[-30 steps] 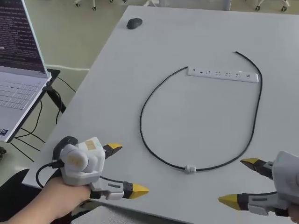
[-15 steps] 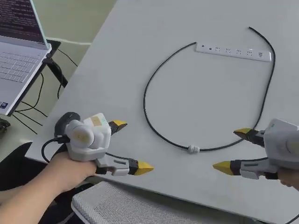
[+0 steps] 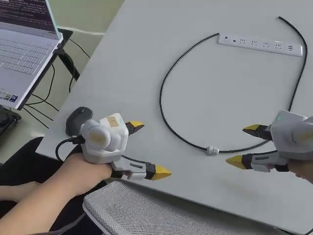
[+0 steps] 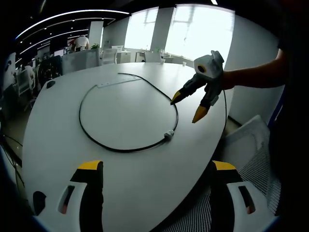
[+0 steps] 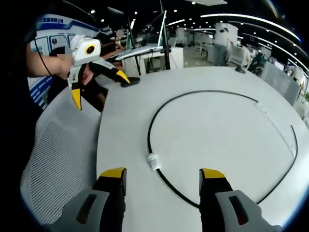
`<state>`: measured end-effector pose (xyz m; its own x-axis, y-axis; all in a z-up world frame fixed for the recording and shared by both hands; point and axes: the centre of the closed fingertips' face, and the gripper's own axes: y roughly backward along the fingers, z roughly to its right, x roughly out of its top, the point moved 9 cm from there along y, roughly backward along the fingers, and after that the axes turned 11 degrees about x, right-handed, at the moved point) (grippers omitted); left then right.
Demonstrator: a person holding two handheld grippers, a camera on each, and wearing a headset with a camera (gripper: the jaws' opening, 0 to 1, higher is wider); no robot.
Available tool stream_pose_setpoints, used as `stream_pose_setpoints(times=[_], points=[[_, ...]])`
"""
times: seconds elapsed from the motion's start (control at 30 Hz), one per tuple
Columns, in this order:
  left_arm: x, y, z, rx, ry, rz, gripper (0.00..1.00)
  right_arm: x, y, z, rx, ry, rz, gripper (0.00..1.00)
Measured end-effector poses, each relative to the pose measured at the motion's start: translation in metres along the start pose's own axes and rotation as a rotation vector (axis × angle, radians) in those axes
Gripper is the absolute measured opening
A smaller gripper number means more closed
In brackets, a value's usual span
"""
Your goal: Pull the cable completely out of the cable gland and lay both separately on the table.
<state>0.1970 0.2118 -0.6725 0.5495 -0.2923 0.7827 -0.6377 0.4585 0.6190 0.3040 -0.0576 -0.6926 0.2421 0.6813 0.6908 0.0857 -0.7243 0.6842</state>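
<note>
Pale counter [image 3: 220, 98]: a black cable [image 3: 160, 105] loops toward its near edge, with a small white cable gland [image 3: 212, 150] threaded there. Jaws of left gripper [image 3: 152, 149] and right gripper [image 3: 238, 145] gape, empty. The cable looks light and floppy; best pinch the gland and pull the cable just beside it.

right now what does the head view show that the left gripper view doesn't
Head view adds the laptop beside the table and the hand holding the left gripper. Left gripper view adds bright windows behind the table. Both share the looped cable, the cable gland threaded on it, the power strip and the right gripper, jaws open.
</note>
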Motion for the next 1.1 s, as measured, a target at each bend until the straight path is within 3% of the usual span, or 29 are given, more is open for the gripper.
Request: stream_pose_setpoints(times=[0.27, 0.77, 1.1], points=[[-0.005, -0.001, 0.002, -0.012, -0.001, -0.014, 0.91, 0.006, -0.017, 0.003, 0.047, 0.036, -0.05, 0.51], [-0.008, 0.004, 0.001, -0.001, 0.009, -0.024, 0.9, -0.002, -0.044, 0.011, 0.122, 0.073, -0.151, 0.35], [-0.009, 0.005, 0.002, 0.002, 0.007, -0.034, 0.88, -0.004, -0.054, 0.013, 0.167, 0.081, -0.179, 0.22]])
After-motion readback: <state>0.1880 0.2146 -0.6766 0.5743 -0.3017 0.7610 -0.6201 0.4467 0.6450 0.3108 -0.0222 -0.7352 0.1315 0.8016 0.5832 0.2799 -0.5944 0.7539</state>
